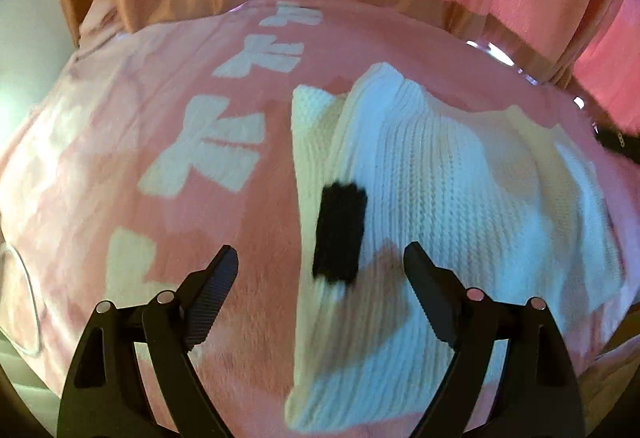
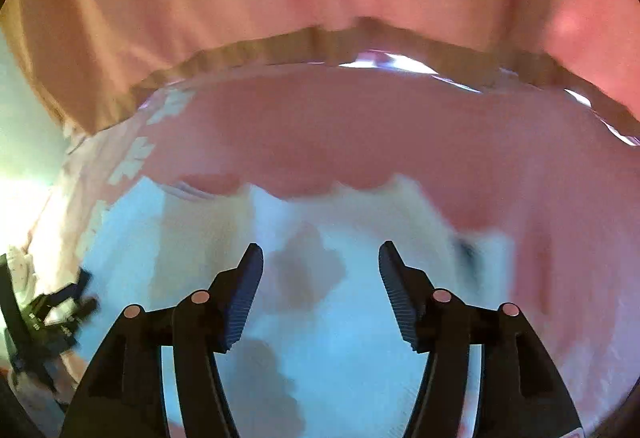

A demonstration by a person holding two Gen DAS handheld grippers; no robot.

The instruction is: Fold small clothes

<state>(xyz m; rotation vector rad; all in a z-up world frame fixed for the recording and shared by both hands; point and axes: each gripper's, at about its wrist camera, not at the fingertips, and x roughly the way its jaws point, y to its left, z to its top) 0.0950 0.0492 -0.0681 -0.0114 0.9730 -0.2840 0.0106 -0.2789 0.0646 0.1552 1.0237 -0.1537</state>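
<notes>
White knit garment (image 1: 440, 198) laid on pink blanket (image 1: 120, 118), both grippers held wide and empty above it

Garment is judged soft, light and limp, ribbed knit that sags and stretches if lifted by one point; hold is best taken at an edge or corner, e.g. the edge just beside the black patch (image 1: 340, 234), pinched through the full thickness. Left gripper (image 1: 320, 266) is spread wide over that patch, nothing held; right gripper (image 2: 320, 262) is also spread wide, nothing held, over the garment's middle (image 2: 280, 318). Left view gives sharp knit ribs, the black patch and white print on the blanket beside the garment; right view is blurred, no rib detail, but the other gripper is shown at the garment's far left (image 2: 52, 314), and the blanket (image 2: 400, 126) beyond the garment
</notes>
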